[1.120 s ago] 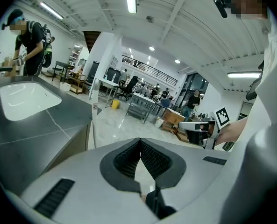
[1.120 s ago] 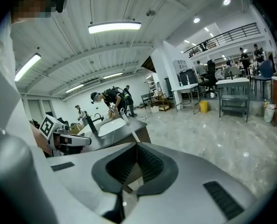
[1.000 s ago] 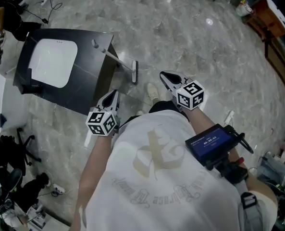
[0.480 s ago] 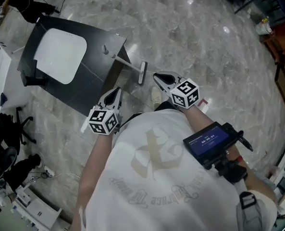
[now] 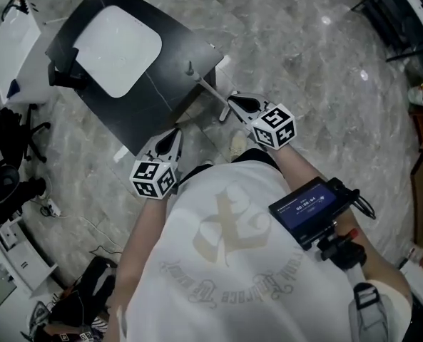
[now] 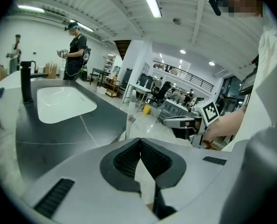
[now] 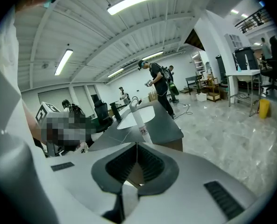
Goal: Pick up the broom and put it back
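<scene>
A grey marbled floor (image 5: 304,70) is seen from above, in a wide workshop. One broom (image 5: 205,85) is found at upper centre. Its handle top is leaned on the corner of the single black counter (image 5: 175,91), and its head is down on the floor by the tip of the right gripper (image 5: 234,101). Two grippers are counted, both with jaws pressed together and nothing between them. The left gripper (image 5: 174,135) is held lower left of the broom. One white basin (image 5: 118,40) is set in the counter. If the jaws are not parted before the handle is reached, it could be knocked and sent sliding off the corner.
</scene>
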`<act>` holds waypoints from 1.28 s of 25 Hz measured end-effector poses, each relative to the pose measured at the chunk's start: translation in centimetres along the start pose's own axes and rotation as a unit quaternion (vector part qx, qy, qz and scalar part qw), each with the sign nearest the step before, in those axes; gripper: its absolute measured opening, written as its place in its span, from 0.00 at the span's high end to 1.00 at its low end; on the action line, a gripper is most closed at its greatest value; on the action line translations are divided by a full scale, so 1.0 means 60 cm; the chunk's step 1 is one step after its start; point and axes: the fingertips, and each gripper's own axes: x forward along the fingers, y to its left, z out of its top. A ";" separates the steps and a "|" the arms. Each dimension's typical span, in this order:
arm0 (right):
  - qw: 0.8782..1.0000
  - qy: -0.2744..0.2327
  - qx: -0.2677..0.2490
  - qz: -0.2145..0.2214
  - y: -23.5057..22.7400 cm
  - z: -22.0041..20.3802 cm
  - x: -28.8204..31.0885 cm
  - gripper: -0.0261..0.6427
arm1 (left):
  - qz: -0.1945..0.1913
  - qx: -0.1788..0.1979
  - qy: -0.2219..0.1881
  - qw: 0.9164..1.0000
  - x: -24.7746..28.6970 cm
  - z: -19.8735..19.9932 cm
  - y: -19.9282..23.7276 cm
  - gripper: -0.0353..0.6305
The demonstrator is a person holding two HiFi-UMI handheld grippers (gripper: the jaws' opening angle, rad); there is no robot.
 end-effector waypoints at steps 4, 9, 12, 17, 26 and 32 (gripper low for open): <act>0.999 0.014 -0.018 0.030 -0.004 0.016 0.040 0.93 | 0.032 -0.020 -0.008 0.999 -0.012 -0.003 0.019 0.93; 0.996 0.031 -0.046 0.065 -0.008 0.032 0.081 0.93 | 0.069 -0.044 -0.019 0.996 -0.029 -0.012 0.033 0.93; 0.995 0.037 -0.060 0.074 -0.013 0.041 0.104 0.92 | 0.088 -0.055 -0.024 0.994 -0.039 -0.018 0.044 0.93; 0.990 0.059 -0.089 0.088 -0.018 0.048 0.142 0.78 | 0.128 -0.085 -0.040 0.987 -0.059 -0.035 0.053 0.93; 0.980 0.097 -0.131 0.111 -0.008 0.027 0.217 0.69 | 0.193 -0.129 -0.064 0.971 -0.113 -0.071 0.078 0.93; 0.977 0.109 -0.148 0.106 -0.013 0.013 0.234 0.70 | 0.223 -0.153 -0.071 0.960 -0.143 -0.102 0.064 0.93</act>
